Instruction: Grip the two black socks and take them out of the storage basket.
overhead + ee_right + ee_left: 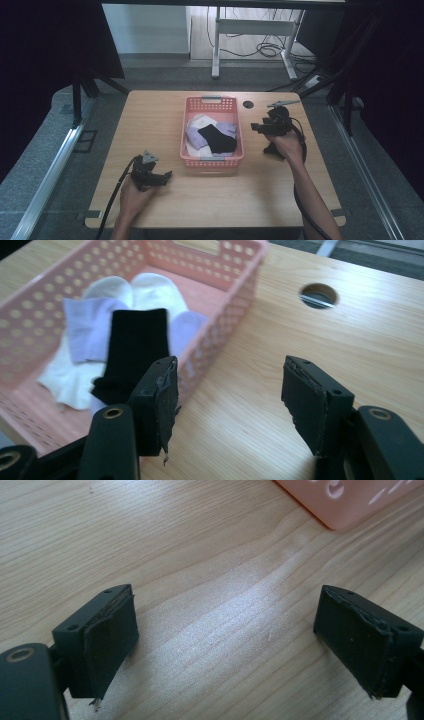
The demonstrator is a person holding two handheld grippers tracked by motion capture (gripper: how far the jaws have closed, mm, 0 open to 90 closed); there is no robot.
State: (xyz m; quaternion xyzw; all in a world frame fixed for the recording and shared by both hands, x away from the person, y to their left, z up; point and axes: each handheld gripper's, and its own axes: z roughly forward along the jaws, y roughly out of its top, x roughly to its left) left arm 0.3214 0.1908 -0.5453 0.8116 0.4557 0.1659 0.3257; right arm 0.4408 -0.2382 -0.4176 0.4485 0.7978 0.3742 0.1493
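Observation:
A pink perforated basket (235, 130) stands in the middle of the wooden table (150, 120). In it lie a black sock (218, 138), a lilac sock (226, 128) and white socks (199, 121). My left gripper (168, 175) rests low on the table to the left of the basket's near corner, open, with bare wood between its pads (107, 640). My right gripper (254, 127) hovers just right of the basket, open and holding nothing. In the right gripper view the black sock (135, 345) lies over the lilac sock (85, 327) and the white socks (150, 290).
A round cable hole (248, 104) sits in the table behind the right gripper, also seen as the hole (319, 294) in the right gripper view. A corner of the basket (350, 500) shows ahead of the left gripper. Dark stands and a white desk frame (250, 30) lie beyond the table.

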